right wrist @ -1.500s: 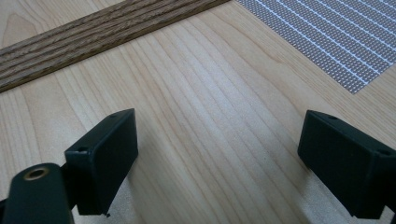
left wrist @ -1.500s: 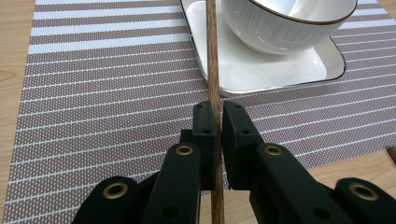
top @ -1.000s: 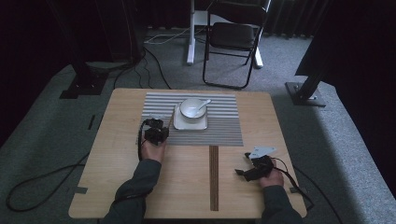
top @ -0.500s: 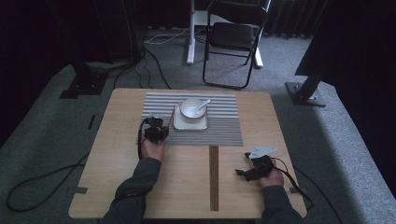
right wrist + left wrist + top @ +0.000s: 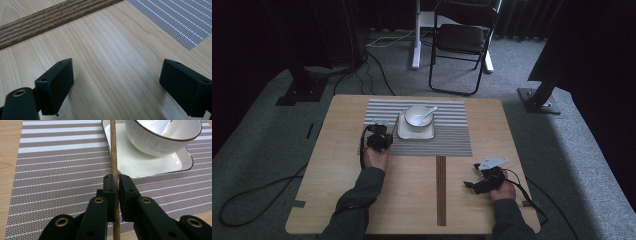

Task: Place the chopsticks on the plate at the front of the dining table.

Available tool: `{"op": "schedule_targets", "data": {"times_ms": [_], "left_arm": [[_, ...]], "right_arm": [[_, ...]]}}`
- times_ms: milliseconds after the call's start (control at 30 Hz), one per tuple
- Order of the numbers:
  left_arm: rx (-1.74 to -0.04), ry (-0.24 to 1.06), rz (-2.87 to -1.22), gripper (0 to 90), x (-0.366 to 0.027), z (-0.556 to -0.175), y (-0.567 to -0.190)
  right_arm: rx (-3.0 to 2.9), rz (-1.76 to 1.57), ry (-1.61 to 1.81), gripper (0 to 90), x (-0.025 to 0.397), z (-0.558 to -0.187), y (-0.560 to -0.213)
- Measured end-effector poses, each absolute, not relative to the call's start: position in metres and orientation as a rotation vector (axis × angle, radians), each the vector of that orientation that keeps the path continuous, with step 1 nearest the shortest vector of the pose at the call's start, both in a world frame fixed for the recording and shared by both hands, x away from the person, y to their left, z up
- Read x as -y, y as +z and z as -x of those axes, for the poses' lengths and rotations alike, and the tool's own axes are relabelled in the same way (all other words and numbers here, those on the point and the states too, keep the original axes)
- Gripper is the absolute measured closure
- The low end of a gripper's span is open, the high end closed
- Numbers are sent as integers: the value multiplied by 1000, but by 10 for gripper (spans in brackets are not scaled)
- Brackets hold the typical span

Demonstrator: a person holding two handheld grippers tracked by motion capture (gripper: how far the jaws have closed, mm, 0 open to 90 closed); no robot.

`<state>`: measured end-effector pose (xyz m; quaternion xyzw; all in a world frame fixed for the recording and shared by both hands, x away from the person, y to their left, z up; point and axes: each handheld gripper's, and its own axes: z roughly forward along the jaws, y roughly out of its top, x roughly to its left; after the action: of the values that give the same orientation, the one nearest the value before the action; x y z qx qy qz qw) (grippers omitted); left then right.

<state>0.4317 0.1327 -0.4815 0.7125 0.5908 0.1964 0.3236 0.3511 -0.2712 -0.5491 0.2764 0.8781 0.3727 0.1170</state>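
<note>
My left gripper [image 5: 117, 180] is shut on a thin brown wooden chopstick [image 5: 113, 150] that runs straight ahead between the jaws, over the striped placemat [image 5: 60, 170]. Just right of it stands a white bowl [image 5: 160, 137] on a square white plate [image 5: 130, 162]. In the high view the left gripper [image 5: 377, 137] sits at the plate's [image 5: 404, 132] left edge, and the bowl [image 5: 417, 116] holds a white spoon [image 5: 429, 110]. My right gripper [image 5: 120, 82] is open over bare wood, with nothing between its jaws; it rests at the table's front right [image 5: 472, 185].
A dark wood inlay strip [image 5: 441, 190] runs from the placemat [image 5: 447, 135] to the table's front edge, left of the right gripper. It also crosses the right gripper view as a dark band [image 5: 50, 22]. A folding chair [image 5: 462, 40] stands behind the table.
</note>
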Motion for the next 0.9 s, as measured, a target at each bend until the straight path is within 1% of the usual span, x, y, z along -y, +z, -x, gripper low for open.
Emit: {"op": "schedule_targets", "data": {"times_ms": [900], "left_arm": [[-1564,506,-1858,844,-129,-441,-482]], "right_arm": [[-2570,-809,1091,116,271,-351,-549]]}}
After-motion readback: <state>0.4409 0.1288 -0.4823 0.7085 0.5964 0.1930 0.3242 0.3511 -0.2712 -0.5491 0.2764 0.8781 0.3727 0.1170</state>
